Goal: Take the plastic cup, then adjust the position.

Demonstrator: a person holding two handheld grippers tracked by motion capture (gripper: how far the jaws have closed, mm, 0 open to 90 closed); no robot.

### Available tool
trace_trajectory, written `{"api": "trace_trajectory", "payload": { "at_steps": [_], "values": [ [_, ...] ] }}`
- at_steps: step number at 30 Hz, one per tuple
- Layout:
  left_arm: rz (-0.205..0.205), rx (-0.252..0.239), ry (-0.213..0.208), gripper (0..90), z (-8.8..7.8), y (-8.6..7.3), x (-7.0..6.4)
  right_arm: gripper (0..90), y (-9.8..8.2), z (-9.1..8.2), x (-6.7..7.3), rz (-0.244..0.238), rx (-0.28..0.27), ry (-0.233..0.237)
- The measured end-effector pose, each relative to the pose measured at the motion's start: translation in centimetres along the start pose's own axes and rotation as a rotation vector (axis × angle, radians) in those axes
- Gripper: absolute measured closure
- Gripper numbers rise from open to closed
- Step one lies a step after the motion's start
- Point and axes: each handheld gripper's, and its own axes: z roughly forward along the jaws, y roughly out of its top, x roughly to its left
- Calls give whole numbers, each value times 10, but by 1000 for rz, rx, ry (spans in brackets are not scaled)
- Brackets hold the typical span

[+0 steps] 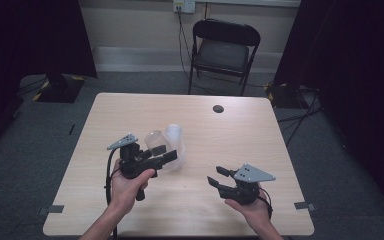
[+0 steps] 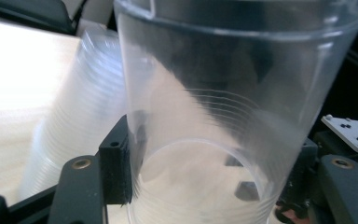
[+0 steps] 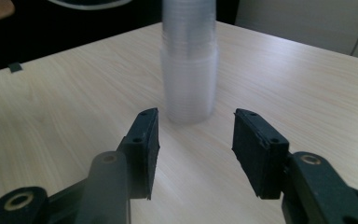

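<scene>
L gripper (image 1: 166, 156), centre-left of the high view, clamps a clear plastic cup (image 2: 214, 121) by its wall; cup lies tilted, long axis near level, mouth toward upper left, nothing inside it. Just behind it, a blurred stack of nested clear cups (image 3: 189, 70) stands upright on the wooden table (image 1: 240, 135). R gripper (image 1: 216, 176), lower right, jaws apart w/ nothing between.

Cup (image 2: 223, 116) centre of left gripper view: clear thin plastic, glossy, fine ridges round wall. Cup stack (image 3: 189, 70) top centre of right gripper view: same clear plastic, cloudy where layers overlap. Table (image 1: 240, 135): pale wood-grain top, smooth, matt. Right gripper (image 3: 196, 149) at bottom: black matt plastic jaws, brass-coloured rivets; pads (image 3: 256, 154) dull, slightly rough. Plate (image 1: 252, 173) lower right of high view: grey metal look, matt. Chair (image 1: 223, 50) top centre: black frame, dark padded seat. Floor (image 1: 25, 150): grey carpet, rough.
</scene>
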Motion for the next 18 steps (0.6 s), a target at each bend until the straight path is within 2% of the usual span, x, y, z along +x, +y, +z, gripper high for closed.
{"api": "trace_trajectory", "payload": {
  "at_steps": [5, 9, 11, 12, 13, 16, 18],
  "values": [
    [-14, 10, 1, 369, 2, -5, 1, 531, 10, 17, 11, -31, -19, 47],
    [-30, 14, -12, 369, 2, -6, 1, 534, 15, 23, 18, -55, -32, 69],
    [-66, 20, -37, 372, 2, -9, 1, 537, 21, 30, 23, -88, -49, 82],
    [-66, 20, -37, 372, 2, -9, 1, 537, 21, 30, 23, -88, -49, 82],
    [-114, 32, -66, 372, 3, -11, 3, 543, 24, 35, 27, -101, -61, 90],
    [-100, 43, -57, 372, 6, -14, 4, 558, 26, 40, 31, -122, -74, 99],
    [-101, 53, -54, 372, 7, -15, 5, 603, 28, 43, 33, -129, -87, 100]
  ]
}}
